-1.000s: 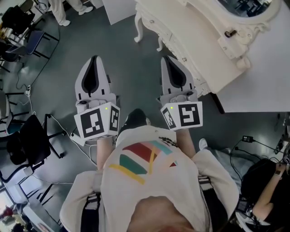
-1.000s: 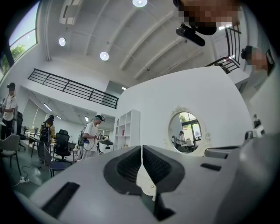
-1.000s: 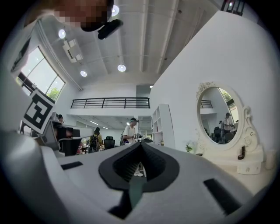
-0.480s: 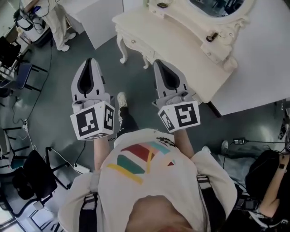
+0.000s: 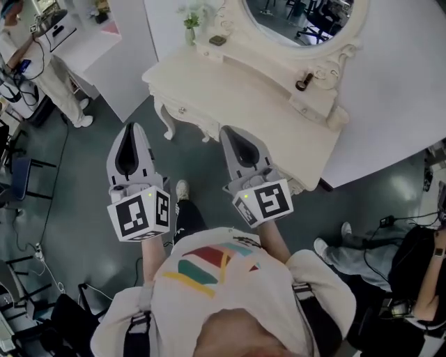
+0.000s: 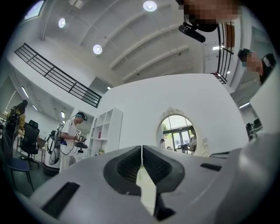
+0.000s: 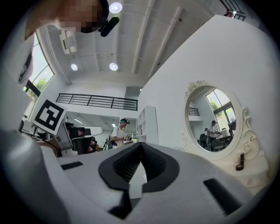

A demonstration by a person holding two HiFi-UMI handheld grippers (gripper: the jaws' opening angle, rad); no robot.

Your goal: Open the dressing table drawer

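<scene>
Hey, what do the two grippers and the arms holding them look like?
The left gripper and right gripper have pale grey, tapered shells lined with black ribbed pads. Each carries a white cube printed with black square markers and a small green light. The person wears a white short-sleeved T-shirt with coloured stripes.

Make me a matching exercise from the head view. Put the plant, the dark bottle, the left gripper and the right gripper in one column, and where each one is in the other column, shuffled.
Things:
1. plant
2. dark bottle
3. left gripper
4. right gripper

Places:
A. seen against the grey floor, clear of the table
B. on the ledge to the right of the mirror
C. tip at the table's front edge
D. to the left of the mirror

Pairs: 1-D, 2-B, 3-A, 4-C
</scene>
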